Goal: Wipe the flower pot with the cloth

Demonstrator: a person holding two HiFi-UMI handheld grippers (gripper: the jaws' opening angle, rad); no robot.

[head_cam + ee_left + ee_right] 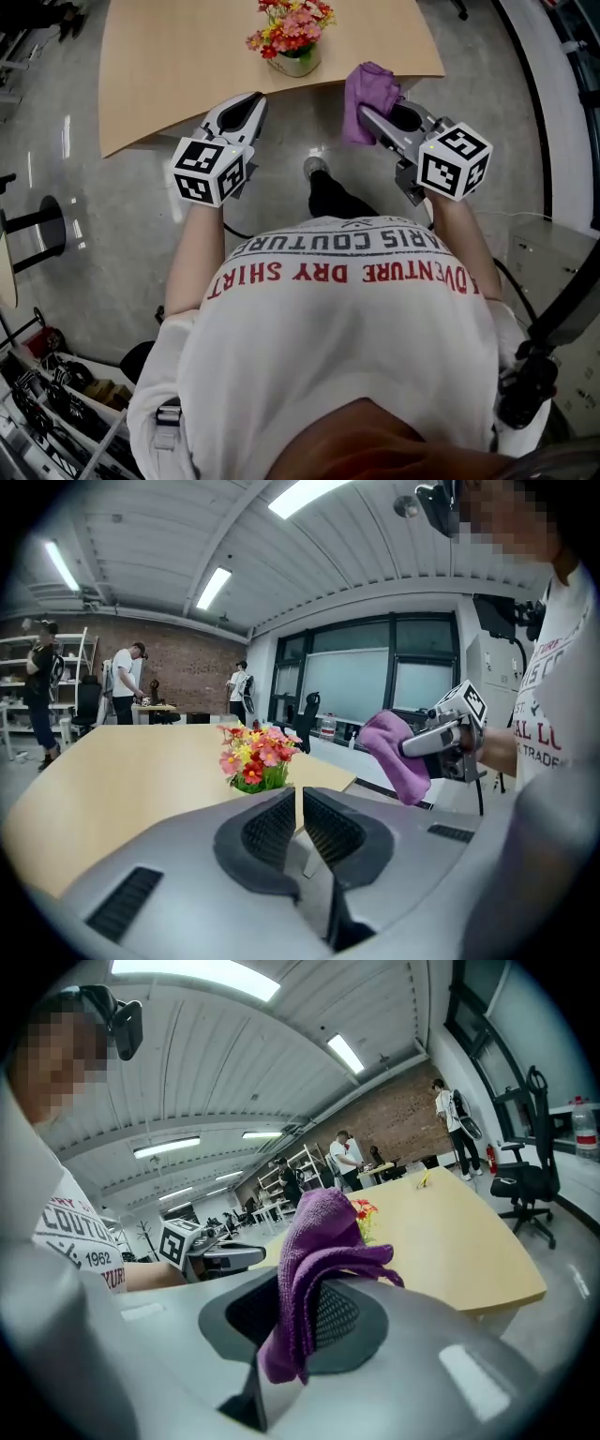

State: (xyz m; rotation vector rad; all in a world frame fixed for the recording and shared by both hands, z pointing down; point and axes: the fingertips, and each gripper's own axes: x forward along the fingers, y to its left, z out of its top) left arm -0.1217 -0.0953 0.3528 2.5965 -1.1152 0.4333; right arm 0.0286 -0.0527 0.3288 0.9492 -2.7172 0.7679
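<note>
Now right hand-held gripper pinches cloth, left pressed together; flower pot ahead.

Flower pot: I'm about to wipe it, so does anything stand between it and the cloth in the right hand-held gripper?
Nothing visible does. The right hand-held gripper, shut on the purple cloth, is by the near edge of the table, and only bare wood lies between it and the flower pot.

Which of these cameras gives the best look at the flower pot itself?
The head view: the flower pot stands in plain sight on the table, under its flowers. The left gripper view shows mostly the flowers, the pot barely. In the right gripper view the cloth hides all but a few flowers.
</note>
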